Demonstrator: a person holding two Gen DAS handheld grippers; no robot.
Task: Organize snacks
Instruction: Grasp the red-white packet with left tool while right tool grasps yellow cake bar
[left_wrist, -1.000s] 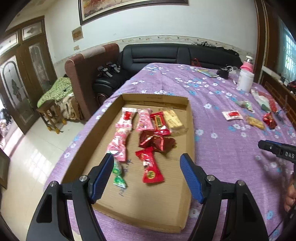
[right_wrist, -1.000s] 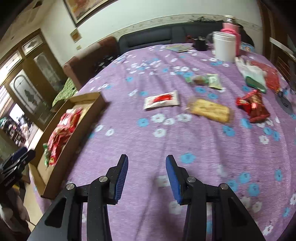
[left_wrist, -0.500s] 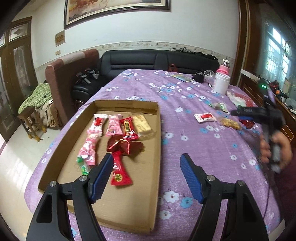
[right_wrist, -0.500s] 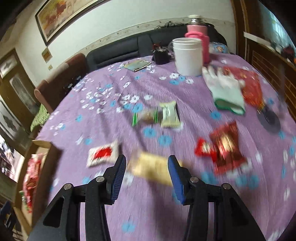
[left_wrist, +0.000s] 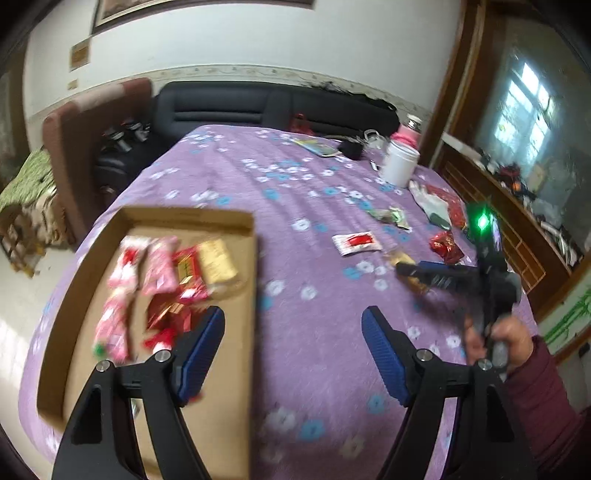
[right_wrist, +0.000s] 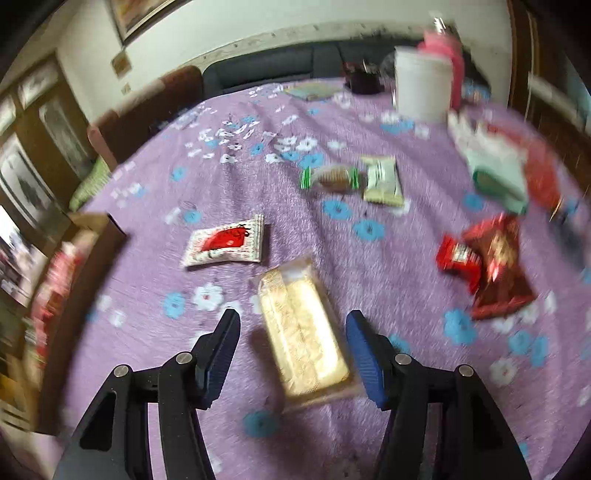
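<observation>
- The right gripper (right_wrist: 293, 343) is pointing down at a pale yellow wafer packet (right_wrist: 301, 334) lying on the purple flowered tablecloth (right_wrist: 229, 424); its jaws are opening, the packet is sitting between them, and neither pad is touching it yet.
- The left gripper (left_wrist: 293, 347) is hovering with jaws wide and also opening a little, holding nothing, over bare cloth just beside the cardboard tray (left_wrist: 229, 424).
- The tray is already holding 1 similar yellow packet and several red and pink snacks.
- Risk 1: the packet is lying lengthwise along the gripper's line, so pads closing on the loose film edges, not on the firm wafer, are likely to let it slip.
- Risk 2: a hard squeeze is likely to be cracking the brittle contents.
- Risk 3: pads coming down too low could be catching the cloth and dragging the white-and-red sachet (right_wrist: 225, 242) lying near the packet.
- Risk 4: both views are blurring, so a closing move made now could be missing the centre.
- The red foil packets (right_wrist: 487, 266) are lying well apart to the right, and 2 green-and-white snacks (right_wrist: 351, 179) are lying farther back.
</observation>
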